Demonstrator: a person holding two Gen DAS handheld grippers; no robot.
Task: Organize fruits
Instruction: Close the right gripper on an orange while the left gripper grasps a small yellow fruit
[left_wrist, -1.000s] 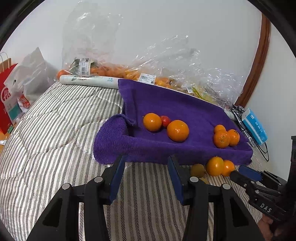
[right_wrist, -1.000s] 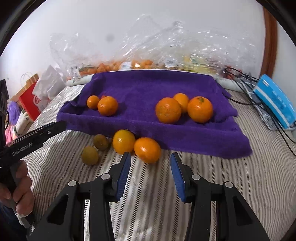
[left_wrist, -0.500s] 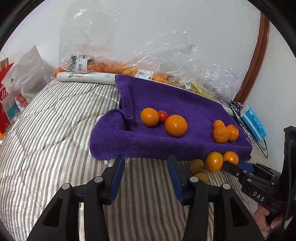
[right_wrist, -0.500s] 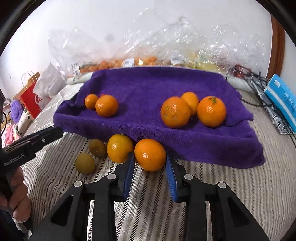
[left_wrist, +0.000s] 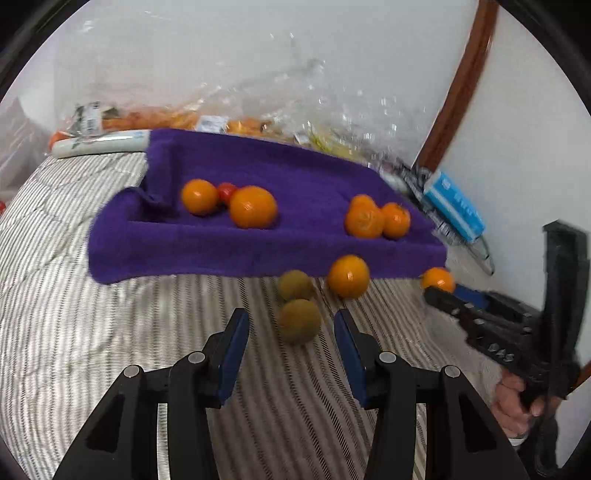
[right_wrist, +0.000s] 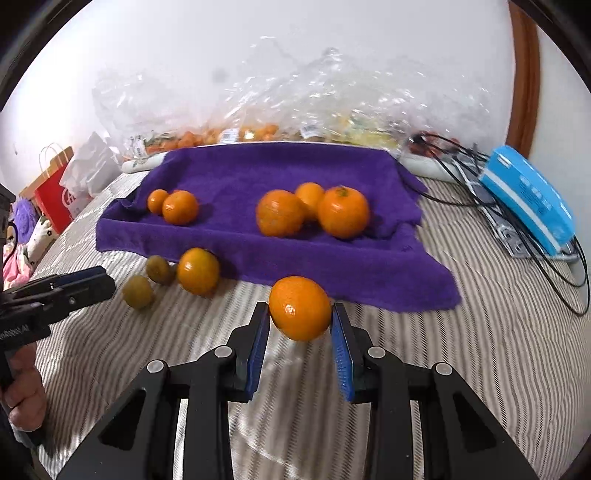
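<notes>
Left gripper (left_wrist: 290, 338): fingers apart, blue pads facing each other, nothing pressed between them.
Green fruit (left_wrist: 299, 320): lies on the striped bed cover (left_wrist: 92, 332) just ahead of the fingers, in line with the gap; a second green fruit (left_wrist: 295, 285) sits just behind it.
Orange (left_wrist: 348, 276): on the cover, against the towel's front edge.
Purple towel (left_wrist: 221, 251): holds two oranges with a small red fruit (left_wrist: 226, 191) on the left, three oranges on the right.
Right gripper (left_wrist: 439, 291): enters from the right, a hand (left_wrist: 517, 406) on its handle, closed on a small orange (left_wrist: 437, 279).
Background: clear bags of fruit (left_wrist: 221, 122) along the wall, a blue box (left_wrist: 454, 205).
</notes>
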